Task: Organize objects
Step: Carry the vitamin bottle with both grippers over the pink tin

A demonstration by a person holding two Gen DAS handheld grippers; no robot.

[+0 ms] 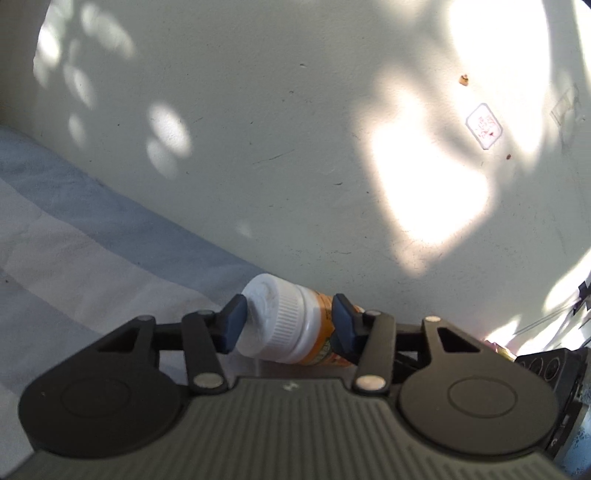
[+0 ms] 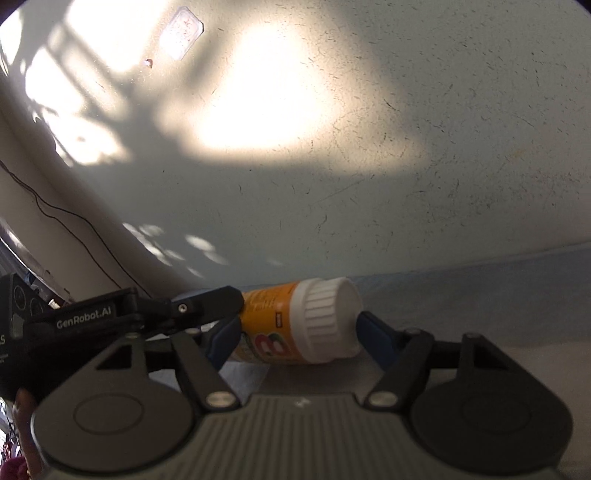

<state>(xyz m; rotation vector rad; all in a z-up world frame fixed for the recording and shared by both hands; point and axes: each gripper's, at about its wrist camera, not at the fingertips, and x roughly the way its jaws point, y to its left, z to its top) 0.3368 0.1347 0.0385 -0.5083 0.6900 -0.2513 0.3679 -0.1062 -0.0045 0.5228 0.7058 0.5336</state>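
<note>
An orange-labelled bottle (image 1: 275,314) with a white ribbed cap lies on its side on the bedsheet by the wall. My left gripper (image 1: 288,323) is shut on it, one blue pad on the cap's top, the other on the orange body. In the right wrist view a like bottle (image 2: 269,314) lies with its cap to the right. My right gripper (image 2: 299,325) holds it end to end, with one pad at the base and one at the cap. The left gripper's black finger (image 2: 207,306) reaches in from the left to that bottle's base end. Whether the views show two bottles or one I cannot tell.
A pale scuffed wall (image 1: 295,129) with sun patches stands close behind, bearing a small sticker (image 1: 484,125) (image 2: 181,33). The blue and white striped sheet (image 1: 74,229) (image 2: 480,280) runs along its foot. A thin cable (image 2: 66,214) crosses the pale corner at left. The right gripper's body (image 1: 546,369) is close beside the left one.
</note>
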